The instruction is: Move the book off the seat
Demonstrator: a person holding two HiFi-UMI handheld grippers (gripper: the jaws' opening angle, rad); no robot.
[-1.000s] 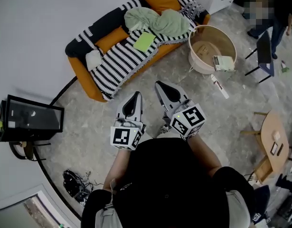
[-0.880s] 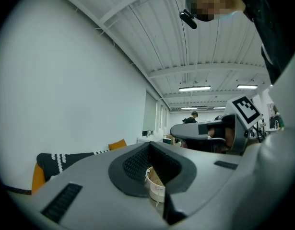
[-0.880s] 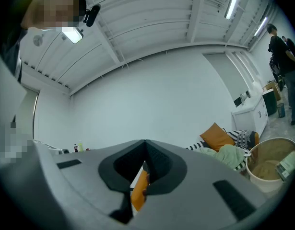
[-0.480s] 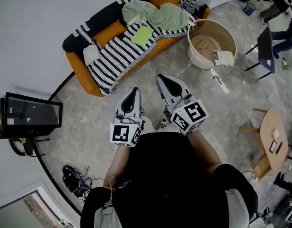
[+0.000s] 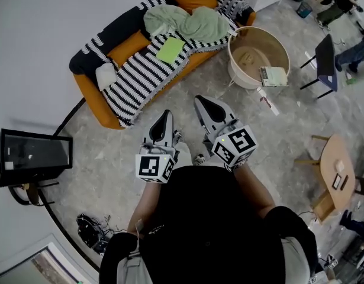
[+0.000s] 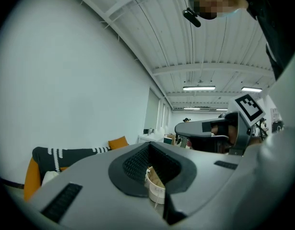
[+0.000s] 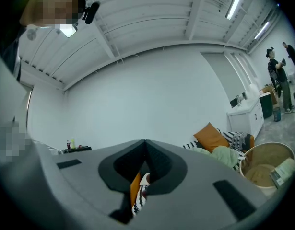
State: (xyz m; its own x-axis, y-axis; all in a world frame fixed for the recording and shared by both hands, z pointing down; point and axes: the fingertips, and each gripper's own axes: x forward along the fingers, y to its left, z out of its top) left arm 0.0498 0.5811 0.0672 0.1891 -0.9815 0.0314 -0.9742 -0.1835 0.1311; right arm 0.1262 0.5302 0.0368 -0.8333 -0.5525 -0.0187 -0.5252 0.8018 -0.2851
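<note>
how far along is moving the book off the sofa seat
Done: nothing yet. The green book lies flat on the striped blanket covering the sofa seat.
In hand: nothing. The left gripper and right gripper are both shut and empty, over the floor short of the sofa.
Left: reach the book, grip it, and carry it off the seat.

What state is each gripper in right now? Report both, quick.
Left gripper: closed, jaws together, holding nothing.
Right gripper: closed, jaws together, holding nothing.
</note>
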